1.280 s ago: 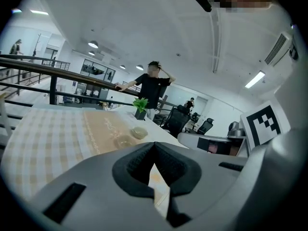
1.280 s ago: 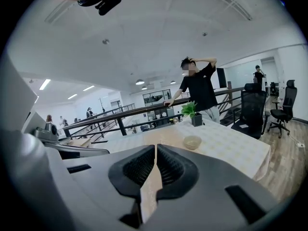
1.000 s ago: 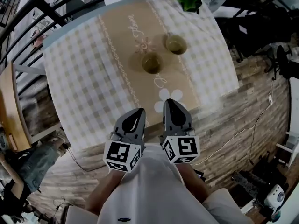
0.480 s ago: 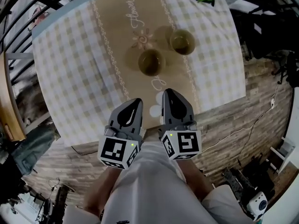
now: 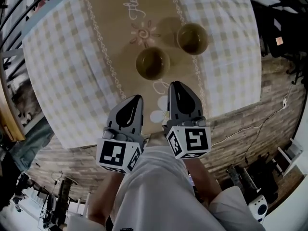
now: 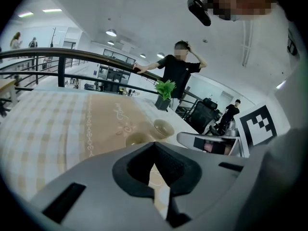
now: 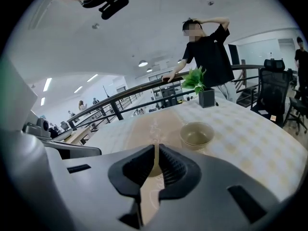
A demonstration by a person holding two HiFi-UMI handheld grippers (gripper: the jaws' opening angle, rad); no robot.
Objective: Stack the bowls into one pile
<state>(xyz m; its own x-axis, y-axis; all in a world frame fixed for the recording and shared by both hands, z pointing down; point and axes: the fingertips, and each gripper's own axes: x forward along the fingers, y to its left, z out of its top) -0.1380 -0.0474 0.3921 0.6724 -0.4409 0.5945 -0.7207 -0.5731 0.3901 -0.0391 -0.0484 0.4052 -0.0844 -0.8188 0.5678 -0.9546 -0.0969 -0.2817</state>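
Since both bowls sit apart on the table (image 5: 57, 76) and neither tool has reached them, the step in hand looks like the approach to a first pick. The left gripper (image 5: 135, 100) has its jaws pressed together with nothing between them. The right gripper (image 5: 176, 85) shows only a thin slit between its jaws and is likewise empty. Both hang side by side over the table's near edge. The near bowl (image 5: 152, 63) lies just ahead of the two tips, roughly between their lines. The far bowl (image 5: 192, 38) stands beyond it, ahead and to the right of the right gripper, near its neighbour but not touching it. To do this well, I would spread the right jaws before closing in. I would then come down over the far bowl's nearer wall, so that one jaw goes inside and one outside, and pinch the rim squarely. The bowls look smooth and glazed, so a shallow grip could slip or tip the bowl. Lift it clear, carry it back over the near bowl, centre it and lower it level before letting go. The left gripper could steady the near bowl if it slides on the table.
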